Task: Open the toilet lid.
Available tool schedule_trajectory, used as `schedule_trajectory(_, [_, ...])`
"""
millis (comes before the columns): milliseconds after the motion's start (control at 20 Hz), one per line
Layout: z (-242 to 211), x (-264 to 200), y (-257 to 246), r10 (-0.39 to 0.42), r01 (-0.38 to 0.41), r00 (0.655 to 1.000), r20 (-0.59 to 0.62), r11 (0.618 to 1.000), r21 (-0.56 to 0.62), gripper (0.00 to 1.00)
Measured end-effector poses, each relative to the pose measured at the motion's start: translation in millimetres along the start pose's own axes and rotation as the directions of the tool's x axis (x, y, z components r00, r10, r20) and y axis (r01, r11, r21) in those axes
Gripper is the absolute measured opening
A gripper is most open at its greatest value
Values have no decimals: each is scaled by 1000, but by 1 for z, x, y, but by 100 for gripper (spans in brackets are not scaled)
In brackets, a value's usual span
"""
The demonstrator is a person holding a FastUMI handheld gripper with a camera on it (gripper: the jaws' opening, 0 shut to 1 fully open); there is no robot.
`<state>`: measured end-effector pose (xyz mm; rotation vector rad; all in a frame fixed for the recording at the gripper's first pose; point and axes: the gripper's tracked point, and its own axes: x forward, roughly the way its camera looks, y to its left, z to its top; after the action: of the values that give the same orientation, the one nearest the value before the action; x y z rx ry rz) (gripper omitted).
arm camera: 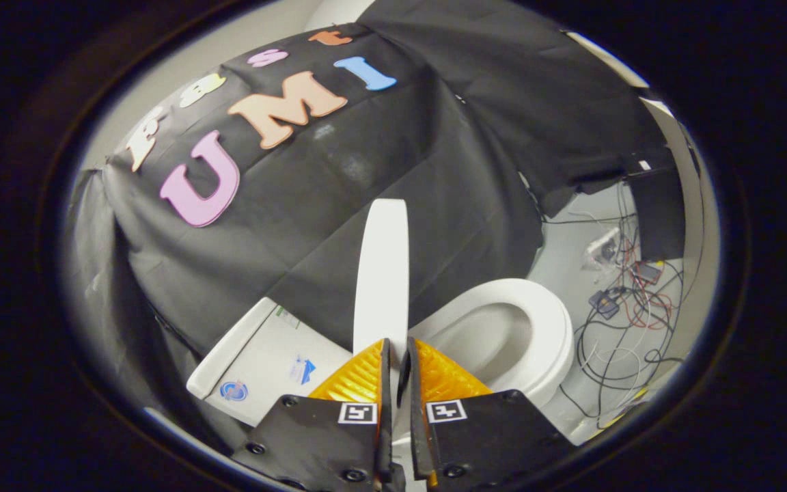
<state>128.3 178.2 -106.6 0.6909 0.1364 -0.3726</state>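
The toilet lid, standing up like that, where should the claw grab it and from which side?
Grip the toilet lid on its thin free edge, coming edge-on from the front, one finger per face. It stands upright and slim, so the edge fits the claw, whose fingers appear already shut on it, with the seat beside it.

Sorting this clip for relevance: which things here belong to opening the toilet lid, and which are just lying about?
Part of the job:
- toilet lid, raised upright, its edge between the fingers
- gripper, closed on the lid's edge
- toilet seat, down on the bowl
- toilet tank

Lying about:
- tangle of cables on the floor beyond the bowl
- black cloth wall
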Motion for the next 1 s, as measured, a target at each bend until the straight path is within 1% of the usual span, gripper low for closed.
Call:
schedule_trajectory(150, [-1,-3,13,24,-24,1000,-9,998,-54,12])
schedule_trajectory(300, [2,-3,36,77,-77,997,-1,993,-95,12])
schedule_trajectory(550, [1,-2,71,137,-136,991,-6,979,-150,13])
schedule_trajectory(600, [0,-1,81,153,-153,988,-14,974,-164,13])
schedule_trajectory(800, [-7,4,124,232,-239,971,-56,944,-229,19])
schedule_trajectory(1000, [-20,8,163,305,-317,948,-86,918,-240,19])
